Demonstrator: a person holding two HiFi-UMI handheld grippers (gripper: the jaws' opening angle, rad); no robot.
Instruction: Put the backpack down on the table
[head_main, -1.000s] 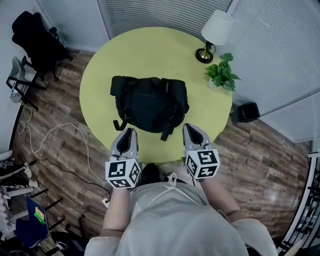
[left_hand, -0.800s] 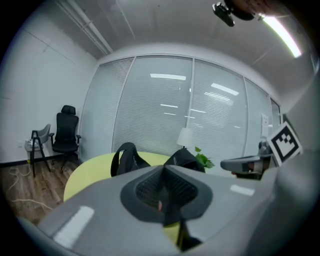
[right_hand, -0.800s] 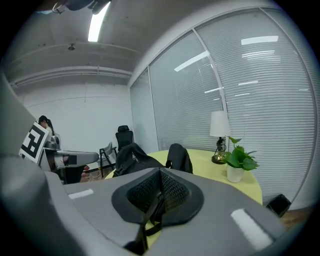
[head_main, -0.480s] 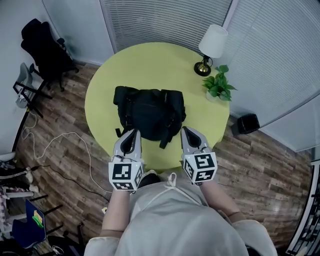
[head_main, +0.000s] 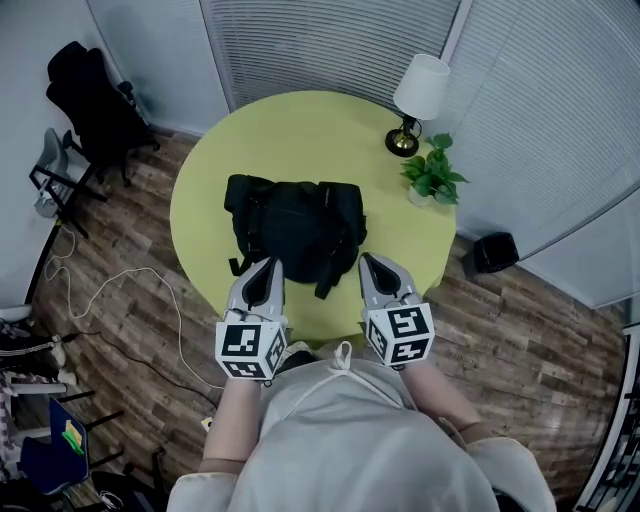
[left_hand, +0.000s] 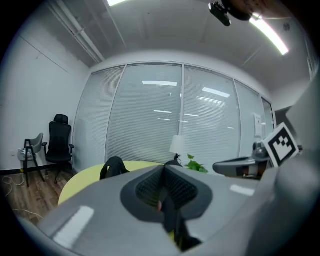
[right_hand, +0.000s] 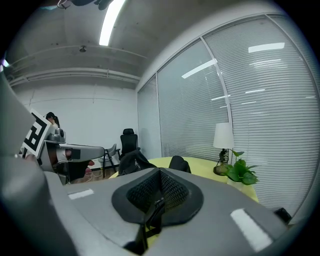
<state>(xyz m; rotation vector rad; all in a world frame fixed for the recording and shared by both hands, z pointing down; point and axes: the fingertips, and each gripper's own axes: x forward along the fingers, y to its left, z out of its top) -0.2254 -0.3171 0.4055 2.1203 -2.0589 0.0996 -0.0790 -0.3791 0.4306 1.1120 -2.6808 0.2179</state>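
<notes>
Backpack (head_main: 296, 226) toward near edge of round table (head_main: 300, 130), yellow top beyond.

Round table (head_main: 300, 130), backpack (head_main: 295, 225), lamp (head_main: 415, 100), plant (head_main: 430, 172)

Black backpack (head_main: 295, 228) flat on round yellow-green desk (head_main: 300, 135), straps trailing toward near edge. Left tool (head_main: 262, 268), right tool (head_main: 372, 265) just beside backpack's near corners, jaws together. Lamp (head_main: 415, 95), potted plant (head_main: 430, 172) far right.

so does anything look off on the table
Nothing much: the backpack lies flat on the table, lamp and plant upright. One loose strap trails toward the near edge.
</notes>
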